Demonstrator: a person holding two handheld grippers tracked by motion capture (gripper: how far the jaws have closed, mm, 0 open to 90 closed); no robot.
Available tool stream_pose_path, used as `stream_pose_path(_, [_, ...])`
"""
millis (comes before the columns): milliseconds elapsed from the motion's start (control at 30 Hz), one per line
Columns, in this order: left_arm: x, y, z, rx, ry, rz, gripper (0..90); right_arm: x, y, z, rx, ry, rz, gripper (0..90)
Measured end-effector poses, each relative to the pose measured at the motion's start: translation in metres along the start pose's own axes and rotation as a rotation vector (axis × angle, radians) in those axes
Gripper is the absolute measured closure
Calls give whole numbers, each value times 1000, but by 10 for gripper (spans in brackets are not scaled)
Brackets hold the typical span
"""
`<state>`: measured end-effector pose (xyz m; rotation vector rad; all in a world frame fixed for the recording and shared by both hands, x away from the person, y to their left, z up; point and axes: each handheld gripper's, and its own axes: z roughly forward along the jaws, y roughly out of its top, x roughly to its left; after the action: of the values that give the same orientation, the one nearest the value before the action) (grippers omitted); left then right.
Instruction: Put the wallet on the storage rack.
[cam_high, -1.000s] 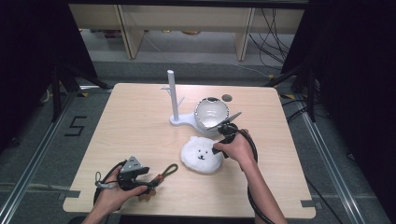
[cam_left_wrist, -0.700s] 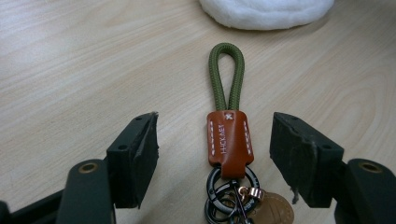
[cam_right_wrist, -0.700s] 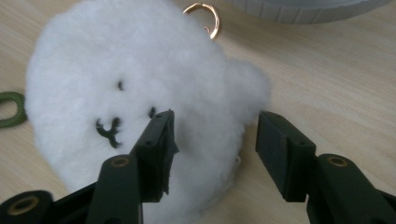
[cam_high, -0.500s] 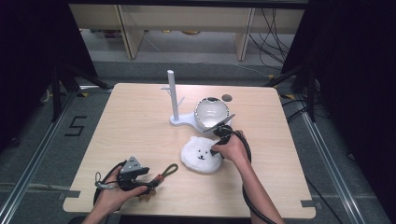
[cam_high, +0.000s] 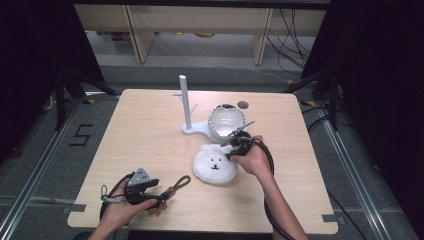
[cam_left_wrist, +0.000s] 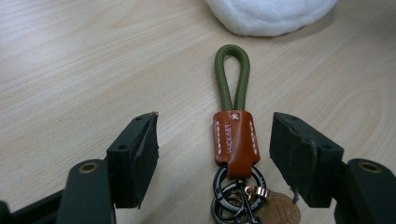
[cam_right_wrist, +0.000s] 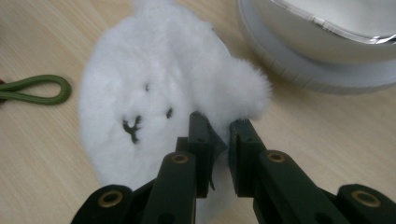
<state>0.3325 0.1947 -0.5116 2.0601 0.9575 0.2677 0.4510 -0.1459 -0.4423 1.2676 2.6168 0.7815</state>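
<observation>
- Right claw (cam_right_wrist: 218, 135) has just been closing; it is now pinched on the fluffy edge of the white plush (cam_high: 216, 162), near one ear, as seen in the right gripper view.
- Plush is lying face-up on the tabletop (cam_high: 140, 125), just in front of the round mirror (cam_high: 226, 121) and its white stand (cam_high: 186, 102).
- Left claw (cam_left_wrist: 212, 144) is held wide, jaws either side of the brown leather tab of the keychain (cam_left_wrist: 235, 135), not pressing on it; green cord loop points toward the plush.
- Risk, judged: only fur may be caught, so the plush could slip out when lifted.
- Risk, judged: a lift toward the mirror could knock it, given how near it stands.
- Right hand (cam_high: 252, 159) is angled down over the plush from its right side; left hand (cam_high: 125, 205) rests low near the front edge.
</observation>
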Motion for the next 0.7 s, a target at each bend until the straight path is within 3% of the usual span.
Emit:
stream_pose_path(133, [-1, 0, 0, -8, 2, 4, 319, 7, 4, -22, -63, -39, -38, 826])
stream_pose_path(367, [-2, -1, 2, -26, 15, -9, 318, 6, 11, -43, -142, -49, -78, 829])
stream_pose_path(700, [0, -2, 1, -21, 13, -1, 318, 5, 22, -64, -177, -91, -102, 829])
